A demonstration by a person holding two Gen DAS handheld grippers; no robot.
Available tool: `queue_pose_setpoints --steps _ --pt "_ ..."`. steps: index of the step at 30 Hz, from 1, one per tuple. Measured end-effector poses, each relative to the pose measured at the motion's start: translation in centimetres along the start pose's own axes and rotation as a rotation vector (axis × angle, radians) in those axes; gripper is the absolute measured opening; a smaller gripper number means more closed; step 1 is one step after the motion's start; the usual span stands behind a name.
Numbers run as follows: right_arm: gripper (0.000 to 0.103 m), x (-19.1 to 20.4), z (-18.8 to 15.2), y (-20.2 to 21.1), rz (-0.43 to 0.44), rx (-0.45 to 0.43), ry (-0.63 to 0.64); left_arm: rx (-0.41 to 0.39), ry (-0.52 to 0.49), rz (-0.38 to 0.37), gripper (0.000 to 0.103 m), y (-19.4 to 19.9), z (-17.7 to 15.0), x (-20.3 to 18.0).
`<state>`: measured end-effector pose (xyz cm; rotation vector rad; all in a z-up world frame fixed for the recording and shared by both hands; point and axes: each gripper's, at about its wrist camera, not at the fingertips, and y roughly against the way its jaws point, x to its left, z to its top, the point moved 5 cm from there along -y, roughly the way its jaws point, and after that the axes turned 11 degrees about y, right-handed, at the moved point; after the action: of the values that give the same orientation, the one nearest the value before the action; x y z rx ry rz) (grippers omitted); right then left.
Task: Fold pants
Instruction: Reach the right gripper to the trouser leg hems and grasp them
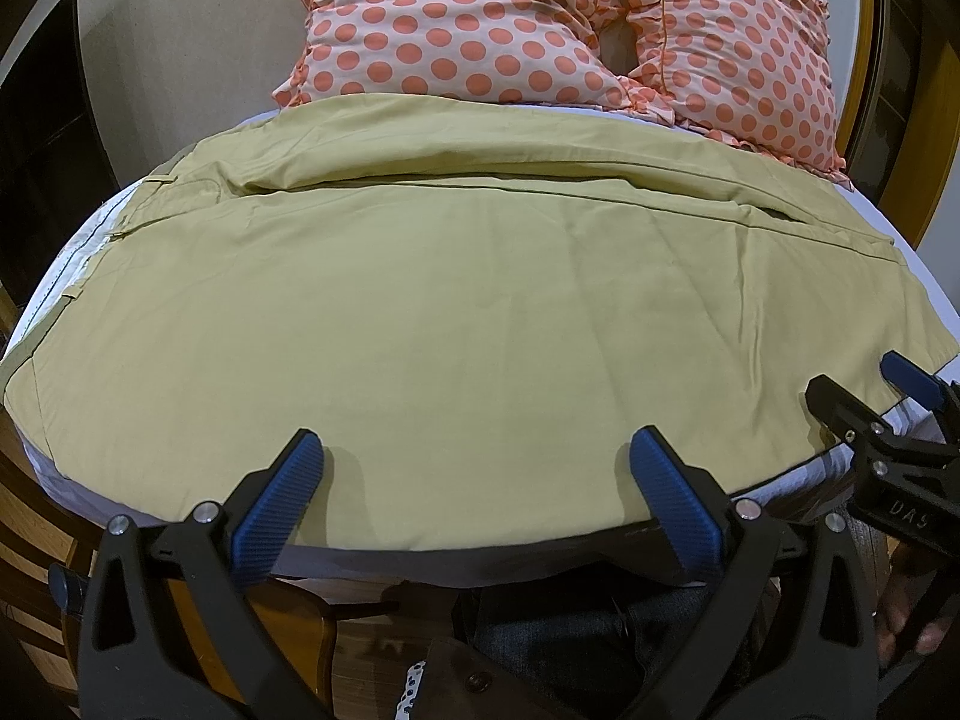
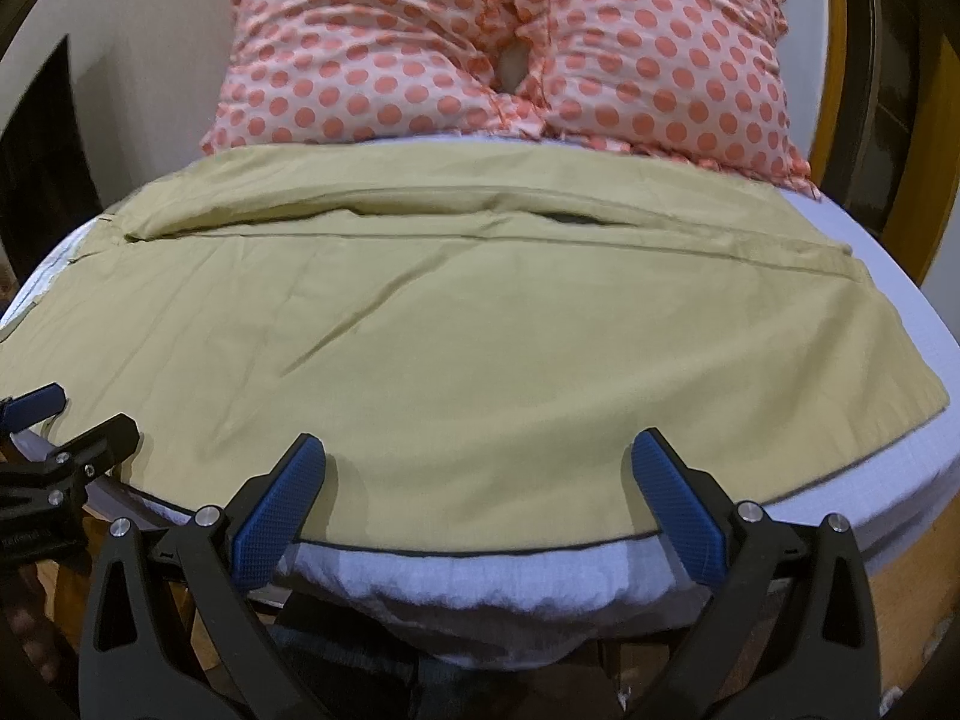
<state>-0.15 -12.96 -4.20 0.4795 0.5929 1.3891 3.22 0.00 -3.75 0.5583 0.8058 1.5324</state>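
Note:
Khaki pants (image 1: 456, 300) lie spread flat across the bed, one leg over the other, waistband at the left; they also show in the right wrist view (image 2: 480, 324). My left gripper (image 1: 474, 453) is open and empty, fingers just above the pants' near edge. My right gripper (image 2: 477, 456) is open and empty over the same near edge, further right. The right gripper shows at the right edge of the left wrist view (image 1: 864, 387). The left gripper shows at the left edge of the right wrist view (image 2: 78, 414).
Two pillows with orange dots (image 1: 540, 24) lean at the head of the bed behind the pants. The white sheet (image 2: 888, 276) shows around the pants. A wooden bed frame (image 1: 864, 30) stands at the right, a wall at the left.

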Motion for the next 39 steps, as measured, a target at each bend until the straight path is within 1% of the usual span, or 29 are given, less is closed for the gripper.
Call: queue_pose_setpoints --steps 1,2,4,6,7,8,9,11,12,13,14,15,16,18,20,23,25,26,27,28,29,30,31,32,33,35,37,38,39 --pt "0.102 -0.1 -0.1 0.1 0.011 -0.026 0.014 -0.002 -0.002 0.000 0.101 0.0 0.0 0.0" --pt "0.102 -0.8 0.2 0.0 0.007 -0.030 0.012 -0.001 -0.005 -0.001 0.101 -0.1 0.1 -0.1" --pt "0.102 -3.1 1.5 0.4 -0.028 -0.038 -0.033 0.006 -0.003 0.009 0.101 0.0 0.3 0.2" --pt "0.102 -7.0 4.2 1.2 -0.052 -0.077 -0.110 -0.016 -0.001 0.042 0.101 0.4 1.1 0.6" --pt "0.102 -9.0 5.7 1.4 -0.068 -0.088 -0.158 -0.043 -0.001 0.057 0.101 0.6 1.9 0.9" --pt "0.102 -11.8 7.8 1.3 -0.097 -0.092 -0.222 -0.062 0.002 0.058 0.101 0.8 2.7 1.0" --pt "0.102 -13.5 9.2 0.8 -0.118 -0.088 -0.256 -0.075 0.007 0.053 0.101 0.9 3.4 1.1" --pt "0.102 -17.1 11.9 -1.5 -0.184 -0.043 -0.311 -0.092 0.018 0.045 0.101 1.0 4.5 1.2" --pt "0.101 -19.3 13.5 -3.7 -0.221 -0.001 -0.346 -0.099 0.023 0.044 0.101 0.9 5.1 1.1" --pt "0.097 -20.9 14.5 -5.6 -0.246 0.041 -0.368 -0.103 0.028 0.040 0.101 0.7 5.6 1.2" --pt "0.082 -22.6 15.3 -7.6 -0.275 0.083 -0.401 -0.105 0.032 0.033 0.101 0.6 5.9 1.1" --pt "0.071 -24.5 16.2 -10.4 -0.302 0.135 -0.446 -0.106 0.034 0.026 0.101 0.5 6.1 1.1" --pt "0.068 -26.2 16.9 -13.2 -0.317 0.190 -0.497 -0.107 0.037 0.017 0.101 0.3 6.5 1.1" --pt "0.068 -28.5 17.3 -16.5 -0.336 0.251 -0.576 -0.111 0.036 0.014 0.101 0.1 6.8 1.1" --pt "0.068 -30.2 17.6 -20.1 -0.378 0.311 -0.653 -0.114 0.029 0.014 0.101 -0.2 7.1 1.1" --pt "0.068 -31.6 17.7 -22.4 -0.413 0.329 -0.722 -0.121 0.014 0.017 0.101 -0.5 7.4 1.3" --pt "0.068 -32.3 17.6 -23.9 -0.461 0.362 -0.734 -0.125 0.004 0.024 0.101 -0.9 7.7 1.4" --pt "0.066 -32.5 17.2 -24.5 -0.503 0.391 -0.722 -0.127 0.002 0.025 0.101 -0.9 7.6 1.5" --pt "0.060 -32.5 17.3 -24.6 -0.537 0.382 -0.690 -0.126 0.001 0.025 0.101 -1.1 7.6 1.6" --pt "0.054 -32.2 17.2 -24.6 -0.542 0.361 -0.664 -0.123 0.003 0.025 0.101 -1.3 7.8 1.7" --pt "0.041 -32.0 17.1 -24.5 -0.537 0.340 -0.650 -0.120 0.007 0.024 0.101 -1.5 7.9 1.8" --pt "0.025 -31.8 16.8 -24.3 -0.541 0.322 -0.632 -0.119 0.014 0.020 0.101 -1.7 7.9 1.9" --pt "0.021 -31.7 16.4 -24.0 -0.528 0.301 -0.631 -0.115 0.019 0.016 0.101 -1.8 7.9 2.1" --pt "0.013 -31.7 15.9 -23.6 -0.516 0.278 -0.642 -0.111 0.025 0.012 0.101 -1.9 8.0 2.2" --pt "0.008 -31.8 15.1 -23.1 -0.492 0.239 -0.665 -0.109 0.036 0.001 0.101 -1.9 8.1 2.4" --pt "0.006 -32.8 14.1 -22.4 -0.428 0.181 -0.704 -0.108 0.057 -0.025 0.101 -1.8 8.2 2.7" --pt "0.005 -33.5 12.8 -21.6 -0.319 0.111 -0.813 -0.109 0.086 -0.056 0.101 -1.5 8.4 3.3" --pt "0.004 -33.7 12.5 -20.9 -0.280 0.072 -0.849 -0.111 0.104 -0.069 0.101 -1.2 8.5 3.7" --pt "0.004 -33.8 12.2 -19.1 -0.219 -0.006 -0.876 -0.119 0.123 -0.079 0.101 -0.8 8.6 4.1"
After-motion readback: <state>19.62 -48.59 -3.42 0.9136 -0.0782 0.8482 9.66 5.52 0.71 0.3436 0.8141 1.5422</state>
